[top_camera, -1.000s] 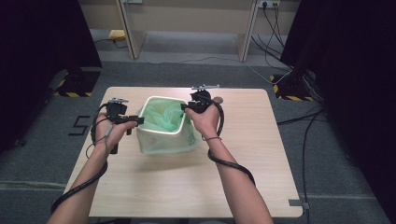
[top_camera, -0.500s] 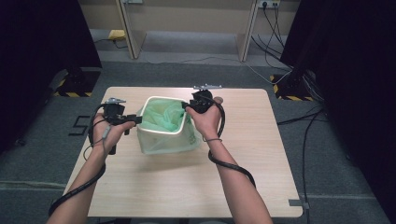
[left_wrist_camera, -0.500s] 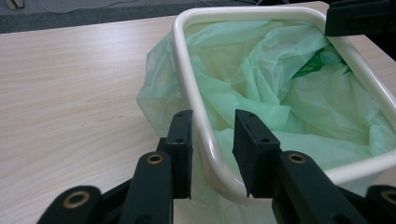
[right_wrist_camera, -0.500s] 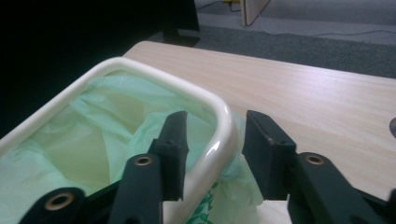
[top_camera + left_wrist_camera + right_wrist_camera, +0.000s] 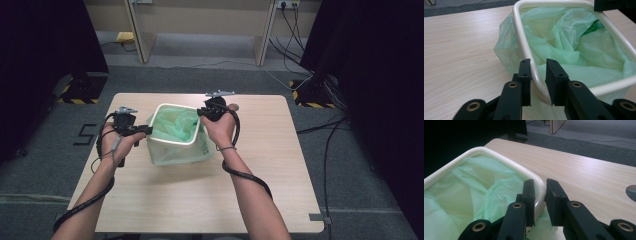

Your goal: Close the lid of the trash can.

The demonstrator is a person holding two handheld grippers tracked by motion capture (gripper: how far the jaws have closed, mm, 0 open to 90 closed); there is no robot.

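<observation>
On the light wooden desk (image 5: 210,200), slightly left of centre, stands a cream plastic bin with a rounded rim (image 5: 176,147), lined with a thin pale-green plastic bag (image 5: 172,127). The bag's edge is folded out over the rim on the left side and hangs loose on the outer wall. The left gripper (image 5: 537,75) straddles the rim at a corner, one of its fingers (image 5: 525,75) outside on the draped film, the other inside; they are closed about rim and bag together. The right gripper (image 5: 539,192) likewise pinches the rim at the opposite corner, its fingers (image 5: 554,195) bearing on the plastic.

Assessment: the bin appears light and stiff, its smooth rim likely slippery. The liner is soft, flimsy and apt to tear or slide. The rolled rim is the sound holding point; gripping film alone would be unreliable.
</observation>
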